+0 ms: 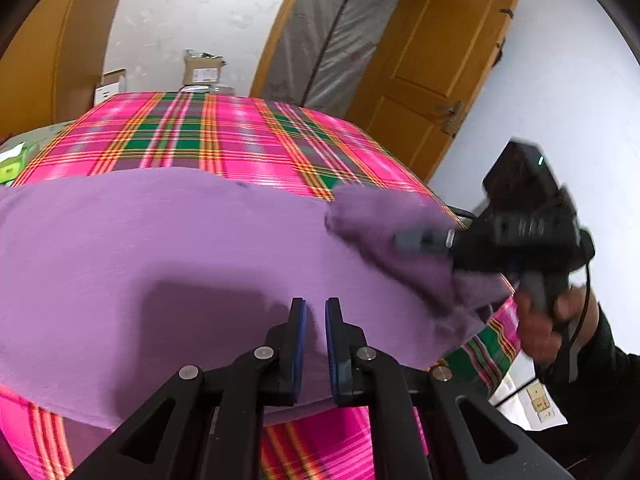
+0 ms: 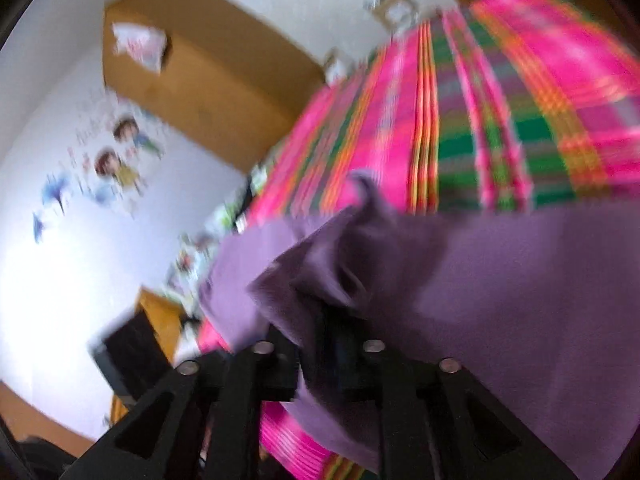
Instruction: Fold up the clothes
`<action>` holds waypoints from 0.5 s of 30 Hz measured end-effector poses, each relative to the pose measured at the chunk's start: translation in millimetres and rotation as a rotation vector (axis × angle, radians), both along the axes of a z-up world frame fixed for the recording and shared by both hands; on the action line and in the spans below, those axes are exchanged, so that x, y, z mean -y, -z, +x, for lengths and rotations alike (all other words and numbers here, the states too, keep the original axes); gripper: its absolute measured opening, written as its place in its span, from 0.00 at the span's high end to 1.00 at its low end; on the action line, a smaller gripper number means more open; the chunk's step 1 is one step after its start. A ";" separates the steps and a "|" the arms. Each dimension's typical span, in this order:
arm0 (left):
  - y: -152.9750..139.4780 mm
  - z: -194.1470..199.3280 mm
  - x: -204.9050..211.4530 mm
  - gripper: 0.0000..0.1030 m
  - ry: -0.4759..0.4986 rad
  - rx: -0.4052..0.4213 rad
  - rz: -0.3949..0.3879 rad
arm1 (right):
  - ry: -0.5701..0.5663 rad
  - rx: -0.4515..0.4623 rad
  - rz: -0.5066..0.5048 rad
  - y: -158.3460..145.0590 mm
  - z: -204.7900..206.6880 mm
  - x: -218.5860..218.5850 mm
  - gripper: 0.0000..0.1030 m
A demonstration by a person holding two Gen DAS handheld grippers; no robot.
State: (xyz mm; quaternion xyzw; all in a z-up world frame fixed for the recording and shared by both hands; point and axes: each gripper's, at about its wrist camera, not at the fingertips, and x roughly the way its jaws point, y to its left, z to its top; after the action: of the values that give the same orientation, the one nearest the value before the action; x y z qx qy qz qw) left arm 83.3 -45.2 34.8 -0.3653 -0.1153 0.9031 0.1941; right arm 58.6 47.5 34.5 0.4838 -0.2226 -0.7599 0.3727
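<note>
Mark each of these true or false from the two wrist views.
1. The purple garment lies on a pink plaid cloth. True.
2. The left gripper holds a fold of the garment. False: nothing is between its narrowly parted fingers.
3. The right gripper is at the garment's bunched-up corner. True.
4. The wooden door behind the cloth is shut. False: it stands open.
5. Cardboard boxes stand beyond the cloth's far edge. True.

Bright, even daylight indoors. Left wrist view mostly sharp; right wrist view heavily motion-blurred. Fisheye bending, dark vignetted corners.
</note>
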 end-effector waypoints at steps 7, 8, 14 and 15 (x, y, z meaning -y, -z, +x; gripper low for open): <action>-7.5 2.0 12.1 0.82 -0.025 -0.006 0.045 | -0.148 -0.005 -0.005 9.6 23.9 17.0 0.61; -9.2 0.7 11.5 0.80 -0.022 -0.006 0.058 | -0.155 -0.007 -0.011 9.3 26.1 15.2 0.61; -15.8 -12.5 -10.4 0.70 0.029 -0.007 0.121 | -0.029 -0.133 -0.072 -6.7 35.6 -33.9 0.61; -15.3 -15.5 -15.8 0.70 0.042 -0.004 0.119 | 0.007 -0.164 -0.052 -8.7 36.7 -42.4 0.61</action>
State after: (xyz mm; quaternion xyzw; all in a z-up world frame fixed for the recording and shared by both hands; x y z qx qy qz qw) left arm 67.9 -29.4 50.1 -0.3536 -0.1607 0.8912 0.2343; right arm 95.3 89.9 43.2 0.4092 -0.2127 -0.7923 0.3995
